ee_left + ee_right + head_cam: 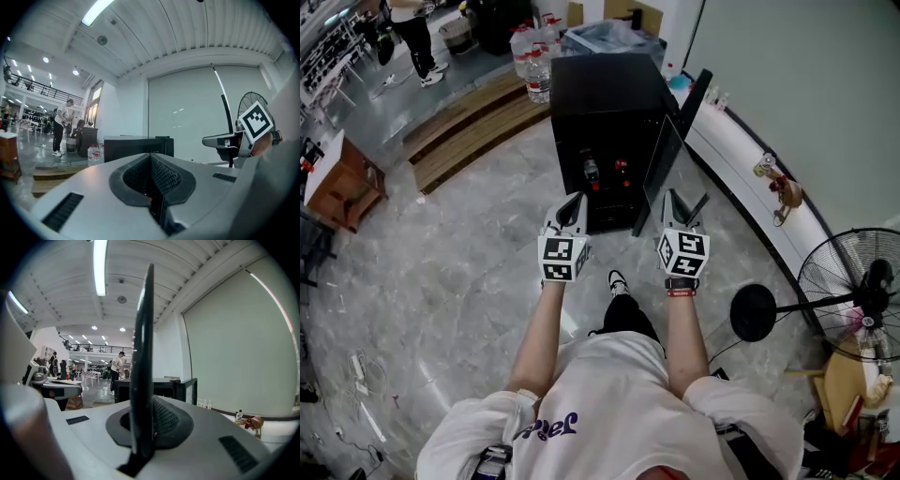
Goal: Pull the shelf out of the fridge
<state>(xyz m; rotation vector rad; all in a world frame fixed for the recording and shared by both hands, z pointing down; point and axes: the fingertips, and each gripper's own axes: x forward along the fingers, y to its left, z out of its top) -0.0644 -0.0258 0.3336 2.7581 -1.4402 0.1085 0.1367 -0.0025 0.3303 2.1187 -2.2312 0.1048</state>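
A black mini fridge [605, 103] stands on the floor ahead with its glass door [667, 155] swung open to the right; bottles [592, 171] show inside. My right gripper [676, 206] is in front of the door, shut on a thin dark flat panel, the shelf [142, 366], which stands upright and edge-on between the jaws. The left gripper [573, 208] hovers before the fridge opening, shut with nothing in it. The left gripper view shows the fridge top [136, 143] beyond the closed fingers [164, 176], with the right gripper [232, 140] off to the side.
Large water bottles [534, 61] stand behind the fridge by a wooden step [469, 122]. A floor fan [853, 281] with a round base [753, 312] is at the right, near a curved white ledge [741, 169]. A person [417, 37] stands far back.
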